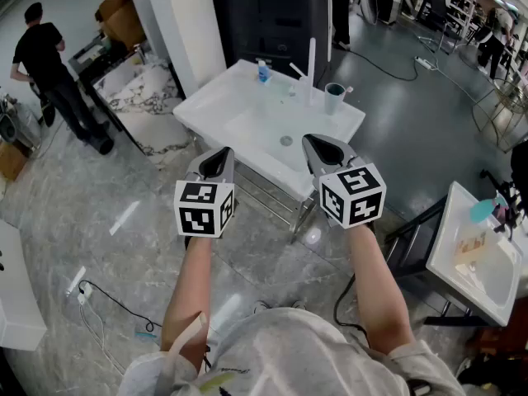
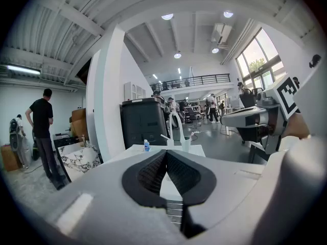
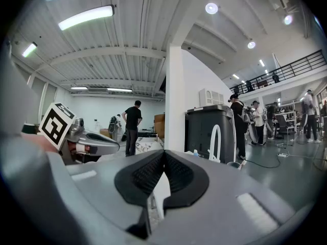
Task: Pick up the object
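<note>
White washbasin point(image 1: 239, 122) carries a small blue bottle point(image 1: 263, 72) at its far corner and a teal cup point(image 1: 334, 98) on its far right edge. My left gripper point(image 1: 221, 157) and right gripper point(image 1: 316, 145) hover over its near edge, fingers pressed together, empty.

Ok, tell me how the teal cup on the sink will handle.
Cup looks like plastic: probably light and stiff. Upright and taller than wide, it may tip if pushed. Near the sink edge, it could fall.
</note>
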Demonstrator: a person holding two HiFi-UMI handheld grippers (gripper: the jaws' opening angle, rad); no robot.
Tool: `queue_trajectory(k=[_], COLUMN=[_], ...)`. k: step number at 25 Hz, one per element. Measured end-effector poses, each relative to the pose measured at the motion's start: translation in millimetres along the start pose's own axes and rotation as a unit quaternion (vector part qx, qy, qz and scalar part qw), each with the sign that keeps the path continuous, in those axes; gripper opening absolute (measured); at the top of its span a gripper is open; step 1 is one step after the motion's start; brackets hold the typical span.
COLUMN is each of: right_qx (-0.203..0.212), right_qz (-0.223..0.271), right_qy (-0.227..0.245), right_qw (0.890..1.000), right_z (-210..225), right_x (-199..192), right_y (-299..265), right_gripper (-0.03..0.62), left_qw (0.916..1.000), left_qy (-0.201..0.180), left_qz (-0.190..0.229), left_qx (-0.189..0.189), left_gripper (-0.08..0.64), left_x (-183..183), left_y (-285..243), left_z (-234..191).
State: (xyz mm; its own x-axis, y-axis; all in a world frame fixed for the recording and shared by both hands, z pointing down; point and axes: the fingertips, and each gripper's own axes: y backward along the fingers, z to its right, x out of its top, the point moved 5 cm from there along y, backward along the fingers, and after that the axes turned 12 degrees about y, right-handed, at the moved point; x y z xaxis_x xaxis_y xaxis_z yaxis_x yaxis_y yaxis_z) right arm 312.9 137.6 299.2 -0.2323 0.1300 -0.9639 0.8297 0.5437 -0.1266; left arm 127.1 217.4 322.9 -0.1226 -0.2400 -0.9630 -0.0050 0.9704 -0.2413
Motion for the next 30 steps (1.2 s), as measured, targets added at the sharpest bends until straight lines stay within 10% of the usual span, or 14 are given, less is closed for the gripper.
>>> queue_trajectory(k=[30], right_qx=[-0.036], right_qz=[-0.023], right_qy=[-0.001], right_qw=[0.999], right_z=[-44], right_x=[3], right_y=[-60], right_gripper=[0.076], left_qw=[0.9995], left_qy=[0.011], left_qz=[-0.011], left_qx=[-0.026], left_gripper=[0.002], left_x=[-13], left_y=[-5], left_z=[-85])
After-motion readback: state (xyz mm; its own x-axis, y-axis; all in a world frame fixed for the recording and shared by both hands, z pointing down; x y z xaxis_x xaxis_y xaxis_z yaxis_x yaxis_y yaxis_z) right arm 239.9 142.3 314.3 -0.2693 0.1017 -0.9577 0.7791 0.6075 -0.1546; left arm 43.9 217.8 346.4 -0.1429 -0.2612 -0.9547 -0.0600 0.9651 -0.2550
